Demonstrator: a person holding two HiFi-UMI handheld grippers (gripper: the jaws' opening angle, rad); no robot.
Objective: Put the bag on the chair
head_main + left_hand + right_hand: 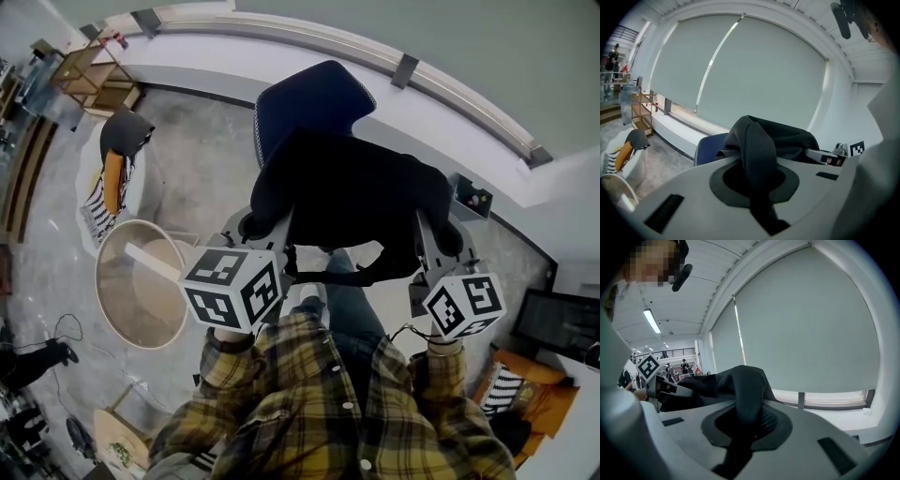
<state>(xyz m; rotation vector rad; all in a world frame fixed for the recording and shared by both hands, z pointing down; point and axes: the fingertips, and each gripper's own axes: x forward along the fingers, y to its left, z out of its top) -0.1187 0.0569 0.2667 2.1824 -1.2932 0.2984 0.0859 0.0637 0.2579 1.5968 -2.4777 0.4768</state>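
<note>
A black bag [349, 199] hangs stretched between my two grippers, just in front of and above a blue office chair [309, 101]. My left gripper [270, 231] is shut on the bag's left side. My right gripper [433, 246] is shut on its right side. In the left gripper view a fold of the black bag [757, 147] is pinched between the jaws, with the blue chair [708, 151] behind it. The right gripper view shows the bag's fabric [747, 397] clamped the same way. The chair's seat is hidden under the bag.
A round wooden table [141, 286] stands at my left. A white seat with a black and orange item [114, 169] lies beyond it, and a wooden shelf [92, 80] stands in the far corner. A low window ledge [394, 75] runs behind the chair. A dark monitor [562, 323] is at the right.
</note>
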